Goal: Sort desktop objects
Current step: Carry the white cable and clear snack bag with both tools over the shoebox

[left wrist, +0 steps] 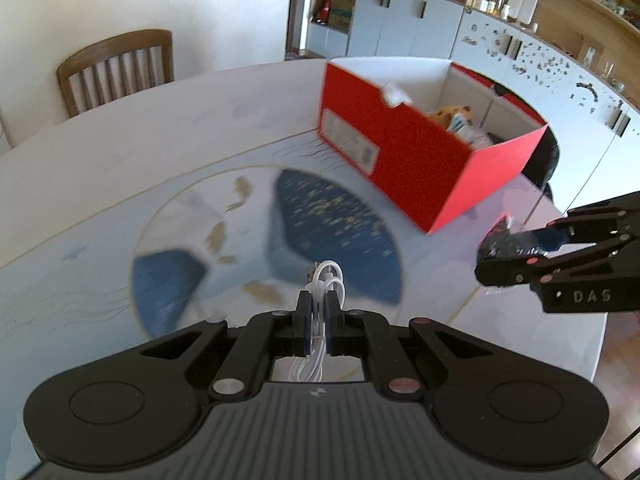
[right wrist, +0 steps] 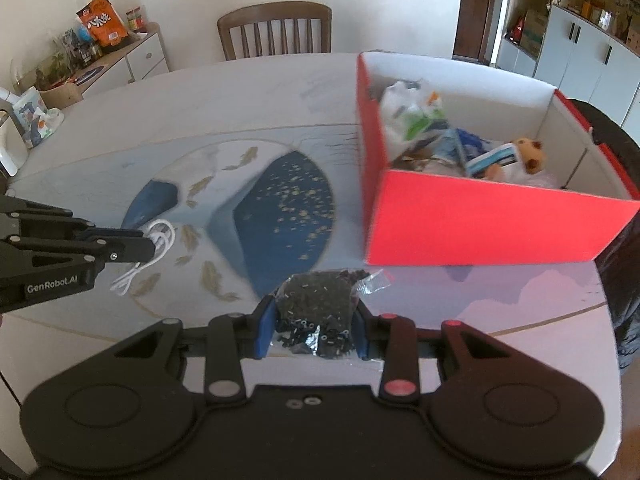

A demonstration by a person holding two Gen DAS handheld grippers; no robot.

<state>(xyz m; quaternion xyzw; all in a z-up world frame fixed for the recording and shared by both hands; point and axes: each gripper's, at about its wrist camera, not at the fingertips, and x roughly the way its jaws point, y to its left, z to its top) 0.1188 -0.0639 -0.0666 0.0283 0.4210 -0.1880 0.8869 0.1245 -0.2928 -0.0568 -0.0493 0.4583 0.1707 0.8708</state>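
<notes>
My left gripper (left wrist: 318, 300) is shut on a coiled white cable (left wrist: 326, 280) and holds it above the table; it also shows in the right wrist view (right wrist: 146, 242) with the cable (right wrist: 154, 250) hanging from it. My right gripper (right wrist: 312, 312) is shut on a clear bag of small black parts (right wrist: 316, 304); it also shows in the left wrist view (left wrist: 486, 260) with the bag (left wrist: 504, 242). An open red box (right wrist: 480, 220) with white inner walls stands ahead to the right, holding a plastic bag, packets and a plush toy (right wrist: 528, 156). The box also shows in the left wrist view (left wrist: 420, 164).
The table (right wrist: 240, 92) has a white cloth with a blue and gold round pattern (right wrist: 280, 208). A wooden chair (right wrist: 276, 30) stands at the far side. A low cabinet with clutter (right wrist: 100, 52) is at the left, cupboards (left wrist: 500, 52) behind the box.
</notes>
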